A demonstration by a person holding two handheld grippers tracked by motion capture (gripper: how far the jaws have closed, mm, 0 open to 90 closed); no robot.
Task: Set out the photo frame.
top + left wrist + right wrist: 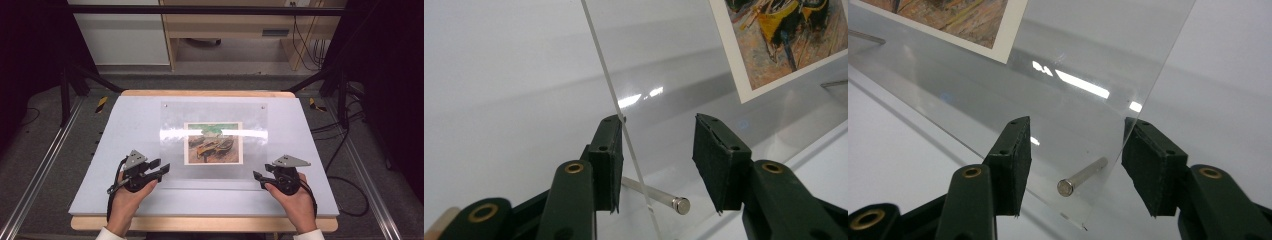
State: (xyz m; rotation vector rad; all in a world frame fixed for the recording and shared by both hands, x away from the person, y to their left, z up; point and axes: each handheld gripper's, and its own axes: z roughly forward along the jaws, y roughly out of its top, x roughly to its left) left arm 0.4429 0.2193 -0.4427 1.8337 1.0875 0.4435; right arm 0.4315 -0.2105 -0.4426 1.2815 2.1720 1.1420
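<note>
A clear acrylic sheet (pixel 215 117) lies on the pale board (pixel 130 125), over a printed painting (pixel 213 143) with a white border. My left gripper (pixel 164 170) stands open at the sheet's near left corner. In the left gripper view the sheet's edge (pixel 609 85) runs between the jaws of that gripper (pixel 658 145), close against the left pad, with a metal pin (pixel 659 196) beneath. My right gripper (pixel 257 176) is open at the near right corner. There the sheet's corner (pixel 1098 150) and a second pin (pixel 1083 179) sit between the right gripper's (pixel 1075 152) jaws.
Two small fasteners (pixel 263 107) mark the sheet's far corners. The board rests on a wooden table (pixel 200 93). Black frame posts (pixel 65 85) and cables (pixel 345 150) flank the table, and metal rails (pixel 35 180) run along the floor.
</note>
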